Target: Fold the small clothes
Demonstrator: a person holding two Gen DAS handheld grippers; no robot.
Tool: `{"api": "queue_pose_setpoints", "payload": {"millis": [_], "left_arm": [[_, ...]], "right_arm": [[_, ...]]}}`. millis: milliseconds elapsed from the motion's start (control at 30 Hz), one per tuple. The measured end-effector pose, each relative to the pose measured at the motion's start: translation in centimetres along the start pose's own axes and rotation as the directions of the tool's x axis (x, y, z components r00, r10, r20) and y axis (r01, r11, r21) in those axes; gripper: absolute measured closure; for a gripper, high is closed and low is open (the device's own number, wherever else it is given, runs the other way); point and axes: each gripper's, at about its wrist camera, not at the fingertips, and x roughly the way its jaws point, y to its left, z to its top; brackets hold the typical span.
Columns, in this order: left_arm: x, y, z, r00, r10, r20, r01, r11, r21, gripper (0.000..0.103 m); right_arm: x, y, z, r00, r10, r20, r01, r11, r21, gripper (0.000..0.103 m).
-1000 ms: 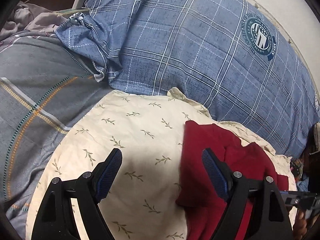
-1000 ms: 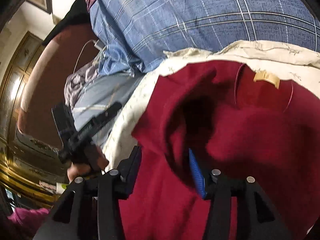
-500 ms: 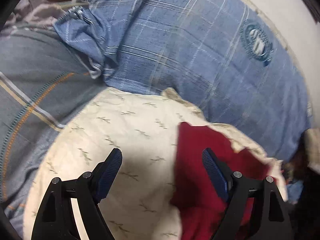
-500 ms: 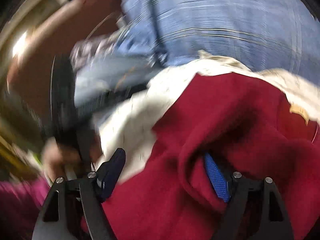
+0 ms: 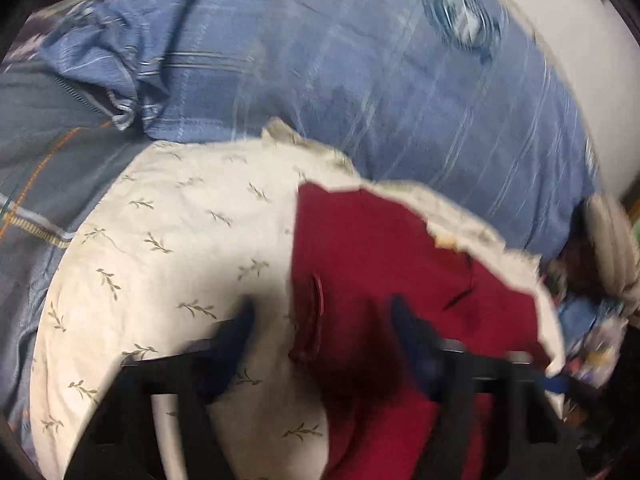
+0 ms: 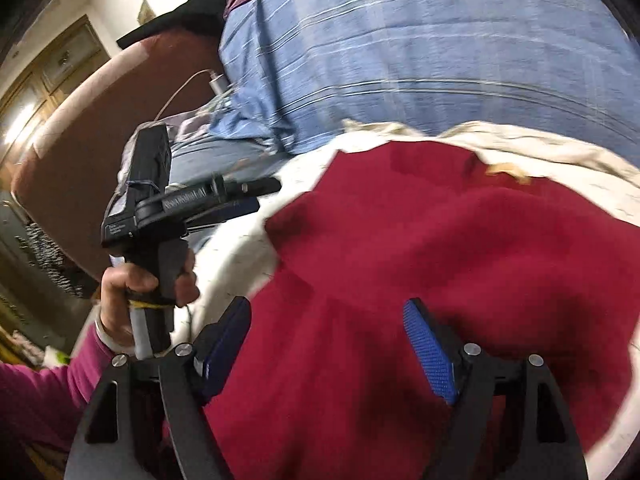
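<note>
Lying spread across the lower centre and right of the right wrist frame, red garment (image 6: 420,248) on cream leaf-print pillow (image 6: 248,240), blue plaid bedding (image 6: 420,60) filling the top. Right gripper (image 6: 328,336) open at the bottom edge, blue pads (image 6: 430,354) apart above the red cloth, nothing pinched. Left gripper (image 6: 244,196) at left centre, held in a hand (image 6: 140,292). Blurred in the left wrist frame, left gripper (image 5: 320,324) also spread wide, straddling the garment's (image 5: 372,264) left edge over the pillow (image 5: 168,240).
</note>
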Motion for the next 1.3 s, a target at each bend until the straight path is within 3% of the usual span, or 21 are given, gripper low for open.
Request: {"api": "queue_pose_setpoints", "payload": {"millis": [33, 133, 300, 433, 467, 600, 633, 667, 700, 733, 833, 900, 933, 967, 1000, 1067, 1100, 1133, 1200, 1300], "left_arm": [[0.7, -0.6, 0.1, 1.000, 0.014, -0.028, -0.013, 0.999, 0.030, 0.085], [0.9, -2.5, 0.1, 0.997, 0.076, 0.002, -0.076, 0.991, 0.114, 0.088], [-2.9, -5.2, 2.2, 0.990, -0.012, 0.139, -0.006, 0.991, 0.131, 0.093], [-4.0, -9.3, 4.8, 0.979, -0.013, 0.203, -0.035, 0.972, 0.234, 0.093], [-3.9, -10.1, 5.2, 0.977, -0.011, 0.213, -0.044, 0.967, 0.251, 0.093], [-3.2, -11.2, 5.0, 0.980, -0.006, 0.199, -0.049, 0.962, 0.270, 0.093], [-2.9, -11.2, 4.9, 0.981, 0.004, 0.192, -0.057, 0.961, 0.269, 0.093], [-2.7, -11.1, 4.9, 0.982, 0.015, 0.189, -0.067, 0.960, 0.270, 0.093], [-2.4, -10.9, 4.8, 0.982, 0.027, 0.186, -0.077, 0.960, 0.269, 0.093], [-2.0, -10.6, 4.9, 0.982, 0.038, 0.182, -0.086, 0.961, 0.263, 0.093], [-0.8, -9.2, 4.5, 0.983, 0.070, 0.172, -0.109, 0.967, 0.229, 0.092], [2.2, -8.0, 3.7, 0.981, 0.146, 0.125, -0.170, 0.962, 0.212, 0.090], [4.0, -7.5, 3.3, 0.973, 0.217, 0.084, -0.230, 0.950, 0.211, 0.090], [5.6, -6.9, 2.8, 0.961, 0.274, 0.026, -0.273, 0.939, 0.212, 0.090], [6.7, -6.5, 2.5, 0.959, 0.282, -0.026, -0.271, 0.940, 0.209, 0.089], [6.3, -6.2, 2.2, 0.966, 0.257, 0.004, -0.253, 0.948, 0.194, 0.085], [6.0, -6.2, 2.3, 0.965, 0.260, 0.019, -0.259, 0.947, 0.188, 0.074], [5.6, -6.2, 2.4, 0.964, 0.264, 0.027, -0.265, 0.948, 0.176, 0.069], [5.2, -6.0, 2.6, 0.966, 0.255, 0.034, -0.258, 0.955, 0.145, 0.055], [4.9, -5.2, 2.0, 0.965, 0.260, 0.027, -0.262, 0.958, 0.118, 0.055]], "right_arm": [[-1.0, -0.8, -0.4, 1.000, -0.018, 0.013, 0.017, 1.000, 0.020, 0.023], [-3.3, -2.9, -1.1, 0.995, -0.084, 0.056, 0.079, 0.994, 0.077, 0.023], [-7.8, -7.1, -1.6, 0.975, -0.184, 0.127, 0.158, 0.969, 0.190, 0.020], [-8.3, -12.0, -0.3, 0.937, -0.335, 0.101, 0.284, 0.896, 0.340, 0.015], [-7.9, -13.1, 0.0, 0.936, -0.341, 0.090, 0.285, 0.882, 0.374, 0.013], [-3.2, -16.7, 2.0, 0.967, -0.254, 0.025, 0.215, 0.864, 0.456, 0.012], [-1.7, -17.1, 2.5, 0.973, -0.232, 0.002, 0.207, 0.874, 0.440, 0.014], [-0.8, -17.0, 2.7, 0.973, -0.231, -0.019, 0.218, 0.885, 0.412, 0.037], [-0.3, -16.7, 3.1, 0.959, -0.279, -0.046, 0.276, 0.889, 0.367, 0.061], [-0.3, -16.1, 3.7, 0.926, -0.375, -0.050, 0.373, 0.883, 0.284, 0.090], [-1.8, -15.8, 3.8, 0.907, -0.420, 0.014, 0.408, 0.887, 0.217, 0.091], [-1.4, -17.1, 3.3, 0.861, -0.509, -0.007, 0.500, 0.842, 0.202, 0.092], [-0.7, -18.4, 2.7, 0.874, -0.482, -0.055, 0.480, 0.842, 0.247, 0.091], [-0.9, -19.0, 2.3, 0.891, -0.451, -0.048, 0.444, 0.847, 0.293, 0.090], [-1.9, -19.2, 1.9, 0.905, -0.426, -0.018, 0.406, 0.848, 0.340, 0.087], [-3.8, -18.9, 1.4, 0.916, -0.401, 0.011, 0.363, 0.842, 0.399, 0.073], [-5.2, -18.4, 1.1, 0.921, -0.388, 0.032, 0.340, 0.842, 0.420, 0.069], [-6.3, -17.5, 0.9, 0.930, -0.361, 0.067, 0.303, 0.858, 0.414, 0.064], [-7.0, -15.5, 0.9, 0.944, -0.315, 0.097, 0.263, 0.899, 0.350, 0.064], [-5.0, -11.5, 0.4, 0.952, -0.305, 0.023, 0.297, 0.940, 0.168, 0.066]]}}
